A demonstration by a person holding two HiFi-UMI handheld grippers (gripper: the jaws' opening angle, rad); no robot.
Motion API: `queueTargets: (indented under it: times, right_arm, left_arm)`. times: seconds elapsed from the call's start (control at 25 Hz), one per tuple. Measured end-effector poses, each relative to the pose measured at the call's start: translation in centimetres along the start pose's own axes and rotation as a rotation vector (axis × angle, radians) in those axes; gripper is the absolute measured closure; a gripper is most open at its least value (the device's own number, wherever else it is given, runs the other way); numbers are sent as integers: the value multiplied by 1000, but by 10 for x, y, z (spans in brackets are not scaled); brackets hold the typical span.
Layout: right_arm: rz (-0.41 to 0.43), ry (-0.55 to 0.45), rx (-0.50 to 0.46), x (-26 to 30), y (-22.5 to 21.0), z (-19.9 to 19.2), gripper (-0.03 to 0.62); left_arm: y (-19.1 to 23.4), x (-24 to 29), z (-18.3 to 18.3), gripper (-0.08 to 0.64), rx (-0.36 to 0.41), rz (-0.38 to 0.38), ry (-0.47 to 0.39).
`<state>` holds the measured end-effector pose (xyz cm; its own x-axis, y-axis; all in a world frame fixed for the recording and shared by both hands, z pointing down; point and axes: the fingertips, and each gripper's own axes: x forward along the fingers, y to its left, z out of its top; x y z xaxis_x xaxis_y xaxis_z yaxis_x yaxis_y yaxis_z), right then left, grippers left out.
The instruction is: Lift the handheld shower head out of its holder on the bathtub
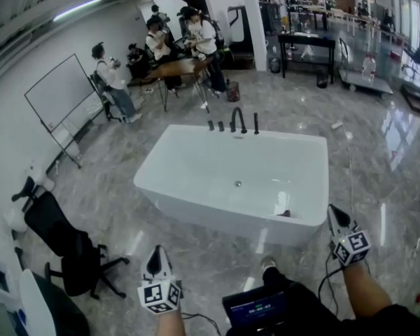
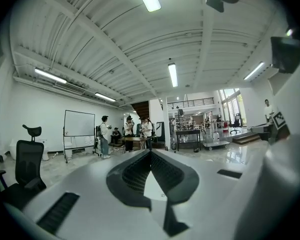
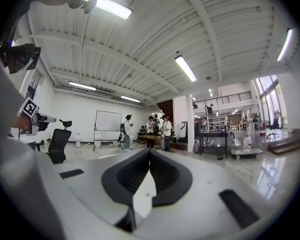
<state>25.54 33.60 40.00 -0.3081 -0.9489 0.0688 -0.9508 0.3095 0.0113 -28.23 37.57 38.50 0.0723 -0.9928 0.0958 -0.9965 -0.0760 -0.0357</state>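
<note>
The task is judged unstarted: the handheld shower head (image 1: 256, 123) is seated upright in its holder on the bathtub's (image 1: 196, 196) far rim, well apart from the left claw (image 1: 155, 254) and right claw (image 1: 334, 214), both closed on nothing.

A whiteboard (image 1: 58, 91) stands beyond a black office chair (image 1: 52, 226).

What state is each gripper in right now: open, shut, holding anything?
Left gripper: shut, nothing between the jaws.
Right gripper: shut, nothing between the jaws.
</note>
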Motion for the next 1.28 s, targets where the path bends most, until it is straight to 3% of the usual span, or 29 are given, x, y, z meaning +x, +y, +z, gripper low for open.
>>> queueTargets:
  times: [0.36,0.64,1.04,1.28]
  right_arm:
    - [49,-2,-6,72,9,-18,586]
    - [33,-4,13,141,-6,-20,586]
    - [36,8,-4,254,-34,-1,586]
    - [51,40,5,334,-59,-9,586]
  left_arm:
    - [32,27,-14,552,-4,60,3]
    - [53,78,-16,552,6,81,32]
    - [79,176,6,552,0,116,27]
    - [82,255,8,552,-27,131,37]
